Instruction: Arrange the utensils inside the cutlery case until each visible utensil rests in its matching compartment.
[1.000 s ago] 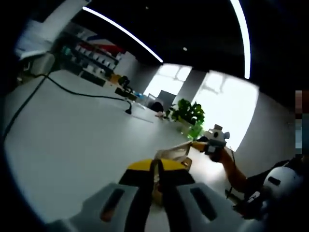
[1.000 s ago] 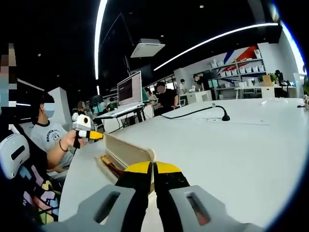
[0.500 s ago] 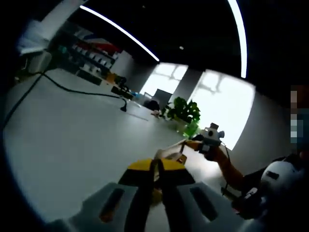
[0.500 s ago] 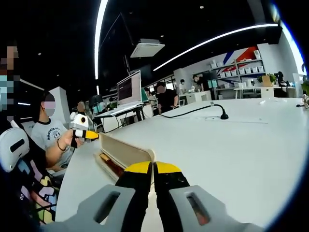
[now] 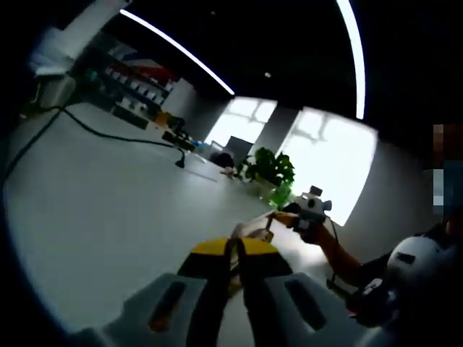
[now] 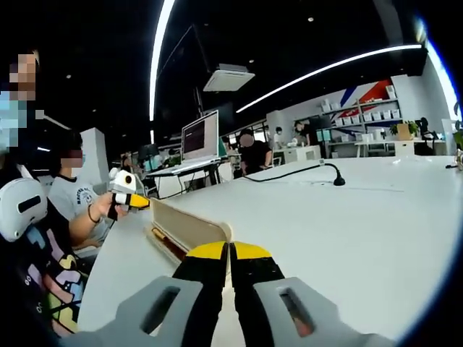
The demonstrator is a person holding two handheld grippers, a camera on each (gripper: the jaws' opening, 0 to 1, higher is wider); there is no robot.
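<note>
Since 1 second ago both views have slid a little: in the left gripper view the plant and the other tool sit slightly higher and further left, and in the right gripper view the ceiling strips and monitor have shifted, so the hands have moved rather than the things.

The left tool (image 5: 233, 254) has its 2 yellow-tipped jaws pressed together, nothing pinched. The right tool (image 6: 228, 254) is likewise closed and empty. Each appears in the other's view, held up by a hand: the right one at 3 o'clock in the left gripper view, the left one at 9 o'clock in the right gripper view.

The cutlery case (image 6: 187, 225) lies on the tabletop (image 6: 347, 224) just beyond the right tool's tips, toward 10 o'clock, its pale wall facing the camera and a dark-and-yellow strip along its near side. In the left gripper view its edge (image 5: 255, 228) peeks over the jaws at 1 o'clock. I cannot tell what lies in the compartments, so progress is unclear; with neither tool holding a utensil, the sorting looks either unstarted or between picks.

The tabletop is broad, white and matte, crossed by a black cable (image 6: 289, 170). Around it is an open office: ceiling light strips, a monitor (image 6: 200, 136), shelves, a potted plant (image 5: 269, 170) by bright windows, and seated people.
</note>
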